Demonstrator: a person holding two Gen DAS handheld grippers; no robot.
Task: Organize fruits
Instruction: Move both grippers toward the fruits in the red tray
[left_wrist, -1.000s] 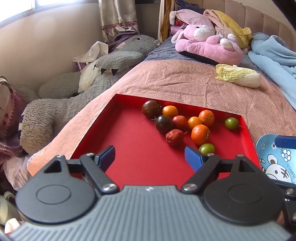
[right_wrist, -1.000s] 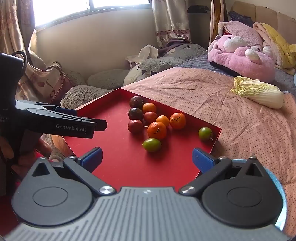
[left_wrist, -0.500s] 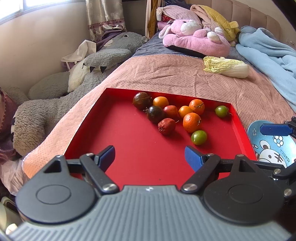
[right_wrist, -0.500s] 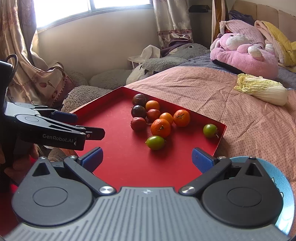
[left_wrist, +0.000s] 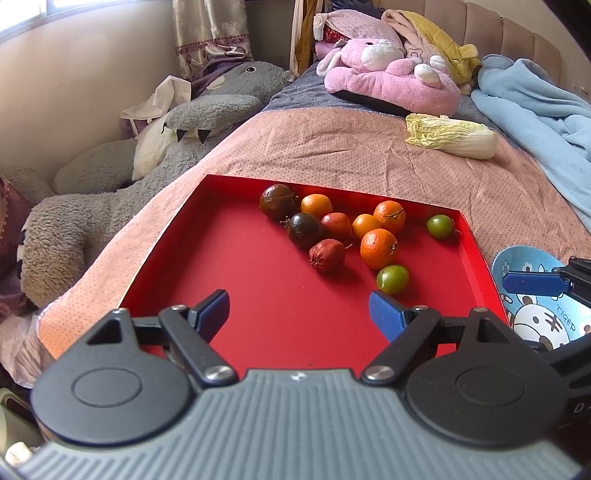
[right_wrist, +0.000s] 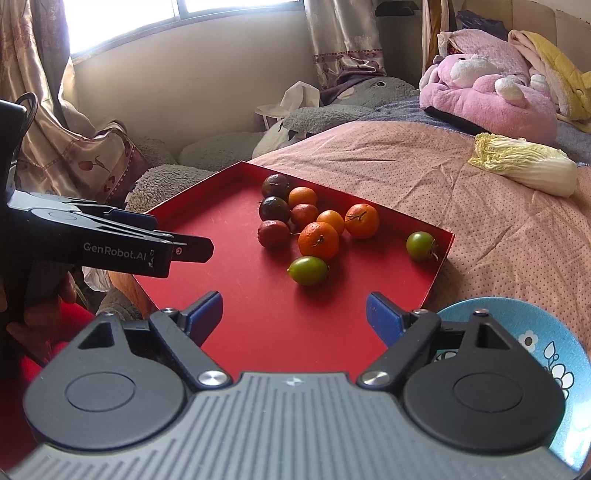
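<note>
The red tray (left_wrist: 229, 258) lies on the bed (left_wrist: 332, 155), and all the fruits are on it, none sorted yet. Most of them sit in one cluster toward the far side of the tray: two dark fruits (left_wrist: 277, 201), two red ones (left_wrist: 327, 255) and four oranges (left_wrist: 378, 248), touching or just beside each other. One green fruit (left_wrist: 392, 278) lies at the near edge of this cluster, and a second green fruit (left_wrist: 439, 226) rests alone near the far right corner of the tray. Just outside the tray, at its near right corner, stands a blue bowl (left_wrist: 524, 258).

The left tool (left_wrist: 299, 308) hovers over the near part of the tray, its jaws apart with nothing between them. The right tool (right_wrist: 294, 314) is also above the near part of the tray; its jaws are closing, but no fruit is between them.

I judge that the task is at its start: the step in hand is choosing and approaching a first fruit. The near green fruit seems the easiest one, because it is closest to both tools and free on its near side. The next move calls for lowering a tool with the jaws wide around this fruit, then closing gently so it does not roll into the oranges. The bowl is probably where it goes.
</note>
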